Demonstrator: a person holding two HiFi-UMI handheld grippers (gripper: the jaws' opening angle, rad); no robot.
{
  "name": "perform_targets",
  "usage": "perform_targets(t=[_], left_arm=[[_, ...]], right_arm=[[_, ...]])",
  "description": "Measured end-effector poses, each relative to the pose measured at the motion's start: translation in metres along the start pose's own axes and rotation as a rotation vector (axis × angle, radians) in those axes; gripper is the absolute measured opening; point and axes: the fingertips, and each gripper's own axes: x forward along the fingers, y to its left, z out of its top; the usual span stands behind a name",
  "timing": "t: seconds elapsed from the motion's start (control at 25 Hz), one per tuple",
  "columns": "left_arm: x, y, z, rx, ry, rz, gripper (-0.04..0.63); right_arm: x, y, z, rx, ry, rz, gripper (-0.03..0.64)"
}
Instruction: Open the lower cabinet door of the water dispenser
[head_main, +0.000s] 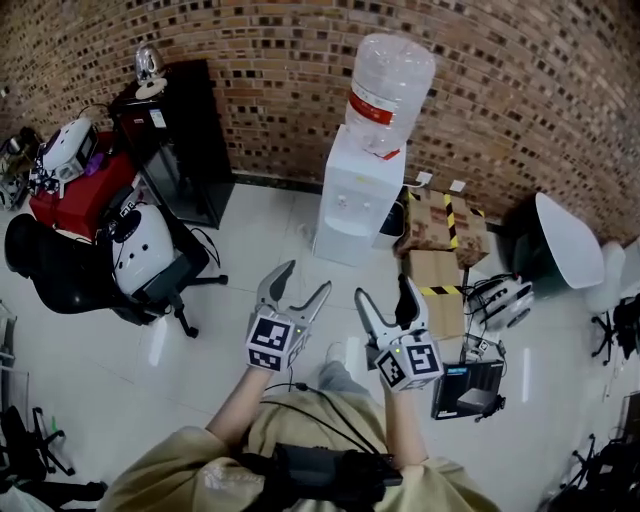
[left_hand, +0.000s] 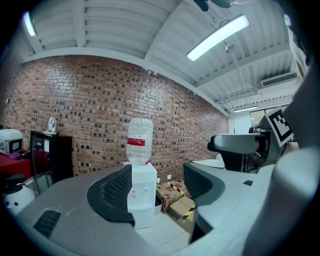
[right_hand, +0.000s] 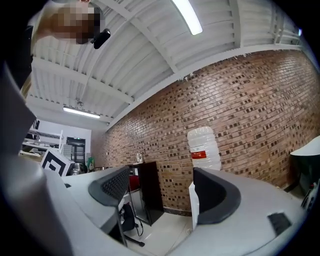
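Left tool (head_main: 303, 280): jaws wide apart, empty | water dispenser (head_main: 357, 200): upright on floor (head_main: 250, 260) by brick wall (head_main: 500, 90), well ahead of both tools, seen between left jaws; lower cabinet door (head_main: 338, 240) untouched | right tool (head_main: 384, 290): jaws wide apart, empty.

brick wall (head_main: 280, 60) seen behind pale tiled floor (head_main: 250, 250). black cabinet (head_main: 175, 140) set against wall at left, clear kettle (head_main: 149, 66) placed on top. black office chair (head_main: 60, 265) parked near cabinet, white rounded object (head_main: 145, 245) seen beside it. red stand (head_main: 75, 200) loaded with gear at far left. taped cardboard boxes (head_main: 445, 225) grouped at right, white shell chair (head_main: 568, 240) set just beyond.
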Motion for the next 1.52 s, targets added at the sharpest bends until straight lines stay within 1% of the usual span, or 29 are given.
perform_targets(t=[0.2, 0.28, 0.44, 0.64, 0.8, 0.92, 1.12, 1.36, 1.52], left_arm=[[0.034, 0.015, 0.012, -0.004, 0.004, 0.042, 0.313], [0.051, 0.017, 0.016, 0.006, -0.002, 0.053, 0.313], [0.086, 0.014, 0.016, 0.016, 0.013, 0.044, 0.313], [0.127, 0.011, 0.016, -0.007, 0.035, 0.049, 0.313], [0.153, 0.006, 0.007, -0.022, 0.064, 0.059, 0.312], [0.165, 0.003, 0.003, -0.038, 0.076, 0.064, 0.311], [0.172, 0.008, -0.007, -0.036, 0.113, 0.084, 0.311], [0.185, 0.019, -0.026, -0.048, 0.156, 0.067, 0.311], [0.196, 0.03, -0.033, -0.053, 0.184, 0.061, 0.308]], right_arm=[[0.036, -0.031, 0.016, 0.013, -0.019, 0.037, 0.42], [0.044, -0.046, 0.02, 0.008, -0.027, 0.042, 0.42], [0.054, -0.084, 0.017, 0.034, -0.023, 0.017, 0.42], [0.062, -0.138, 0.023, 0.044, -0.027, -0.02, 0.42], [0.064, -0.168, 0.013, 0.073, -0.002, -0.028, 0.42], [0.068, -0.182, -0.001, 0.098, 0.022, -0.026, 0.42], [0.078, -0.196, -0.014, 0.123, 0.05, -0.027, 0.419], [0.098, -0.201, -0.02, 0.132, 0.054, -0.035, 0.414], [0.112, -0.201, -0.027, 0.125, 0.081, -0.028, 0.413]])
